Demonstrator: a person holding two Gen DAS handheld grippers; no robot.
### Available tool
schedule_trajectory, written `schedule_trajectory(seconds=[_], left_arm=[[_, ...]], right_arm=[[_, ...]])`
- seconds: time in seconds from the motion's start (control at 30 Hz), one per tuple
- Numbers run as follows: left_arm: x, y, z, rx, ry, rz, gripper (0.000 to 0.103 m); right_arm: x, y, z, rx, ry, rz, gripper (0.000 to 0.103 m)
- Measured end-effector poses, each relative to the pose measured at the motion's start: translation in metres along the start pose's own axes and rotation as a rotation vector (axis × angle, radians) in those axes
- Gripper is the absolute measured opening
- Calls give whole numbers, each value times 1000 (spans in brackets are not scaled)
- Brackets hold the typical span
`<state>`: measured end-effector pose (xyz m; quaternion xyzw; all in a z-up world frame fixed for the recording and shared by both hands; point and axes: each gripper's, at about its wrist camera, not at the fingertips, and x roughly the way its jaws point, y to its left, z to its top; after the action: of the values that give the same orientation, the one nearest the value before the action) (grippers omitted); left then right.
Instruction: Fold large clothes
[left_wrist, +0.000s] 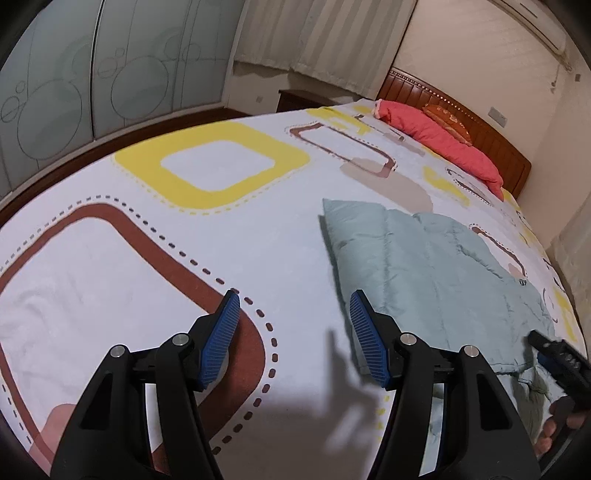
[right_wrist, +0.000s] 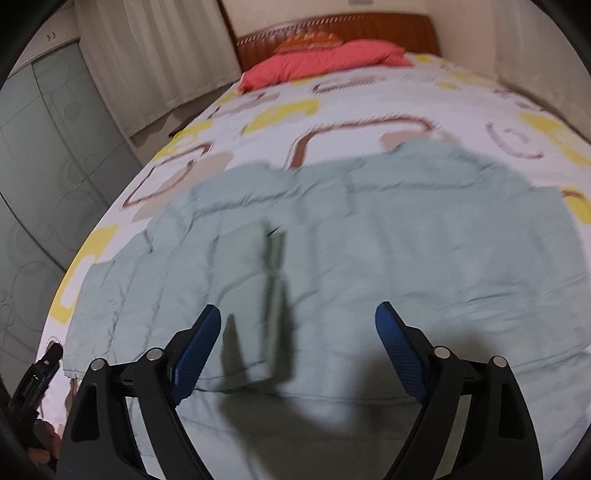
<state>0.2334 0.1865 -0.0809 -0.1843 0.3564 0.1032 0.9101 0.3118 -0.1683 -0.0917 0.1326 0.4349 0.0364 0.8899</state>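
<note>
A pale green padded garment (right_wrist: 369, 240) lies spread on the patterned bedspread (left_wrist: 221, 229); the left gripper (left_wrist: 294, 334) hovers empty beside it, the right gripper (right_wrist: 298, 350) above it — both open; best to pinch an edge squarely.

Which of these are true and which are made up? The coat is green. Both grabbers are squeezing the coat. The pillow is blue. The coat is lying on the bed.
1. The coat is green. True, a pale green.
2. Both grabbers squeeze the coat. False: the left gripper and the right gripper are open with nothing between their pads.
3. The pillow is blue. False: it is coral red.
4. The coat lies on the bed. True, spread on the patterned cover.
</note>
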Motion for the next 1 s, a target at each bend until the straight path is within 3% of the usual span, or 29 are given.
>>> schedule_trajectory(seconds=[0.07, 0.17, 0.33, 0.5, 0.8, 1.0], left_arm=[[2, -1, -3, 0, 9, -11, 62], [0, -5, -6, 13, 12, -22, 62], [-5, -15, -4, 23, 0, -45, 63], [-9, -34, -4, 47, -4, -68, 63], [-4, -78, -9, 122, 14, -103, 64], [4, -103, -17, 176, 34, -111, 64]], right_arm=[[17, 8, -3, 4, 62, 43, 20], [15, 15, -2, 5, 54, 85, 8], [-22, 12, 6, -42, -76, 54, 7], [-46, -35, 17, -2, -117, -4, 7], [-53, -133, 20, 78, -107, -160, 7], [-36, -171, 9, 116, -52, -187, 7]])
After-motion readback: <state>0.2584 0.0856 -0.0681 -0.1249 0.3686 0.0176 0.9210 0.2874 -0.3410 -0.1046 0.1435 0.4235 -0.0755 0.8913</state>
